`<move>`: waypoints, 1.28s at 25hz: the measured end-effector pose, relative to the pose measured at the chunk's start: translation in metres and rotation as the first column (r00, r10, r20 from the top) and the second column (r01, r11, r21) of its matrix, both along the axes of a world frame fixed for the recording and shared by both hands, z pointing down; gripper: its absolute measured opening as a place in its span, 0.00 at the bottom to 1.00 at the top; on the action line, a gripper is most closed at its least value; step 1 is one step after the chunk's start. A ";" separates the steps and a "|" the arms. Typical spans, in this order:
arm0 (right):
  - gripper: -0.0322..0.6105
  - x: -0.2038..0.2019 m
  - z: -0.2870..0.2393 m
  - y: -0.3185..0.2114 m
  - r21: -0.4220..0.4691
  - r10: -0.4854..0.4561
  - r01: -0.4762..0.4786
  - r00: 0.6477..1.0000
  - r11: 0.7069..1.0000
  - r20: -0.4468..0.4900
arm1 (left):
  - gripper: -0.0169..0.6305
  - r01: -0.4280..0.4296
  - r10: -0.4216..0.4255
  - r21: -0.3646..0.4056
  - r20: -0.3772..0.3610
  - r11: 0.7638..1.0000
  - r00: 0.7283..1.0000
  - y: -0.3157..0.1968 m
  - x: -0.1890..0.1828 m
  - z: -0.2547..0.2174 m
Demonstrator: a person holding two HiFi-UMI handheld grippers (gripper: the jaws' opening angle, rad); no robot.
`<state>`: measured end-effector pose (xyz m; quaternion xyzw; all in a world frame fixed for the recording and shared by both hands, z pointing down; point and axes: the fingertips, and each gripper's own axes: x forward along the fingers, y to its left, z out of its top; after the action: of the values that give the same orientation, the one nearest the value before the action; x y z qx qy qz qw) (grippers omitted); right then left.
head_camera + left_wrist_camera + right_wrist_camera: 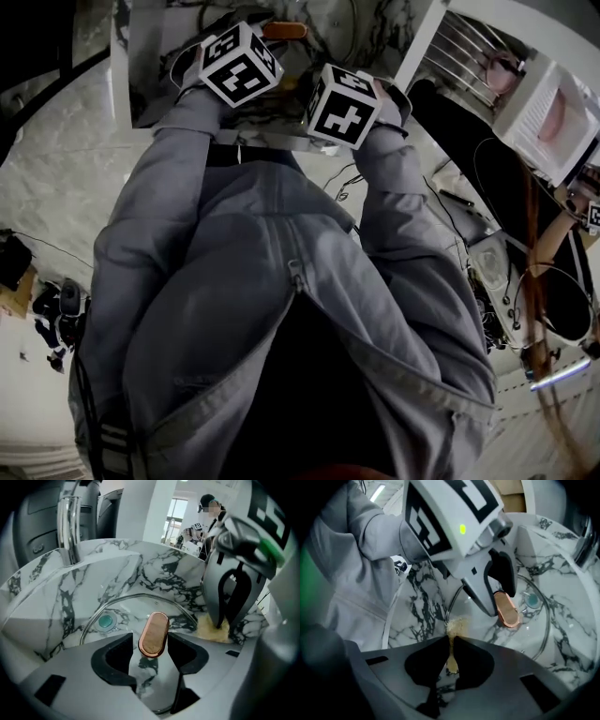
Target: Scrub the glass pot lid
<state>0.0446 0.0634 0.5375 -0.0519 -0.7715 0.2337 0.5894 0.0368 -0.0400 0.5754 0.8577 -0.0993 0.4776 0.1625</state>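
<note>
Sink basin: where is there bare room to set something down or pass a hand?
Bare marble: the sloping sink wall between the faucet and the lid. Crowded: the middle, filled by the lid, with the left tongs open round its handle and the right tongs shut on the sponge.

Grey zip jacket [234,281], grey left tool [150,648], right tool [451,644], black-and-white marker cubes [241,64]

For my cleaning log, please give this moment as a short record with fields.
place: marble sink
glass pot lid: lies handle up in the sink
handle: copper-coloured, between the open jaws of the left gripper
right gripper: shut on a yellow sponge
sponge position: at the lid's rim
</note>
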 end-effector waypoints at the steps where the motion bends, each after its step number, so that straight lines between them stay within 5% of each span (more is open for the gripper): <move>1: 0.12 0.004 -0.003 -0.004 0.010 0.009 -0.009 1.000 1.000 -0.007 | 0.41 -0.028 0.028 0.002 0.015 1.000 1.000 0.002 0.003 0.005; 8: 0.12 0.030 -0.021 -0.039 0.085 0.111 -0.109 0.994 0.990 -0.023 | 0.34 -0.116 0.115 0.022 0.046 0.993 0.992 0.002 0.007 0.012; 17: 0.12 0.031 -0.012 -0.118 0.304 0.192 -0.188 0.981 0.934 0.016 | 0.33 -0.060 0.061 -0.012 0.105 0.998 0.993 -0.007 -0.043 0.014; 26: 0.12 0.012 0.049 -0.191 0.600 0.071 -0.019 0.996 0.800 -0.062 | 0.33 -0.043 0.044 -0.016 0.091 0.999 0.995 -0.009 -0.051 0.015; 29: 0.12 0.012 0.062 -0.196 0.607 0.040 0.022 0.995 0.795 -0.090 | 0.33 -0.041 0.043 -0.016 0.090 0.999 0.995 -0.008 -0.051 0.015; 32: 0.12 0.011 0.072 -0.190 0.567 0.007 0.053 0.995 0.822 -0.104 | 0.33 -0.038 0.039 -0.016 0.091 0.999 0.995 -0.009 -0.052 0.015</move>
<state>0.0556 -0.1262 0.6099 0.1288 -0.7744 -0.0118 0.6194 -0.0150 -0.0487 0.5907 0.8355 -0.0866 0.5201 0.1547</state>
